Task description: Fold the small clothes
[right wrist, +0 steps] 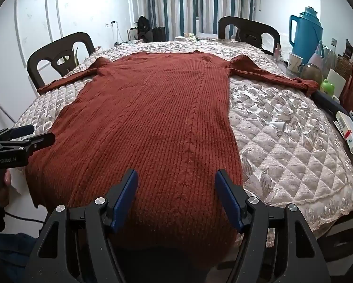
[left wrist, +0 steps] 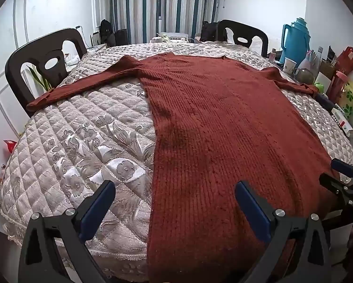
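Sweater (right wrist: 157,122) spread flat, sleeves outstretched.

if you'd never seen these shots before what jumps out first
A big rust-red knit sweater lies flat down the middle of the quilted table cover, sleeves spread toward both sides. Both tongs, left and right, stand open just above its near hem, gripping nothing. A bright blue thermos jug tops the clutter along the table's right edge.
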`<action>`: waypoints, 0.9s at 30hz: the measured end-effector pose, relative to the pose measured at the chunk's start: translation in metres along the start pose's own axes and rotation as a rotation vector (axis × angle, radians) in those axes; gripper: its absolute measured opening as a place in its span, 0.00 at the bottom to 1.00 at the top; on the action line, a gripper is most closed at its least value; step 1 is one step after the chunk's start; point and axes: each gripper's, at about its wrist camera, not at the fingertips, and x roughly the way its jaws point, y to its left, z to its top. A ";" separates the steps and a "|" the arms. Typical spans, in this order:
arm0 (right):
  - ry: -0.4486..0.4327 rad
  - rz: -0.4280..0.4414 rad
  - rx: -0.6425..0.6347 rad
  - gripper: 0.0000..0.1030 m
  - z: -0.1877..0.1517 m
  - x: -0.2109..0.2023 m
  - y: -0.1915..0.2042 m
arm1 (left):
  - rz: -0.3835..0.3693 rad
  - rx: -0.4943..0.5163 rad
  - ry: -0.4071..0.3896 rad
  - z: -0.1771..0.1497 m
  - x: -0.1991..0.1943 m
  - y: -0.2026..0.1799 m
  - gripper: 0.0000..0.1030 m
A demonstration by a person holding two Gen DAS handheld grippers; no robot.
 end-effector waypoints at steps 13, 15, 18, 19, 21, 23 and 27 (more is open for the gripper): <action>-0.023 -0.004 -0.008 0.66 -0.008 -0.001 0.002 | 0.015 -0.008 0.005 0.003 -0.001 -0.008 1.00; -0.023 0.002 -0.004 0.66 -0.008 -0.001 0.003 | 0.014 -0.008 0.007 0.003 -0.002 -0.008 1.00; -0.027 0.004 0.000 0.66 -0.006 -0.001 0.002 | 0.015 -0.008 0.006 0.002 -0.002 -0.008 1.00; -0.028 0.003 0.002 0.66 -0.006 -0.001 0.002 | 0.016 -0.008 0.005 0.002 -0.002 -0.008 1.00; -0.030 0.002 0.004 0.66 -0.005 -0.002 0.003 | 0.016 -0.009 0.007 0.002 -0.002 -0.008 1.00; -0.028 0.003 0.006 0.66 -0.005 -0.001 0.003 | 0.015 -0.009 0.007 0.002 -0.002 -0.008 1.00; -0.024 0.004 0.006 0.66 -0.004 -0.001 0.003 | 0.015 -0.008 0.007 0.002 -0.002 -0.008 1.00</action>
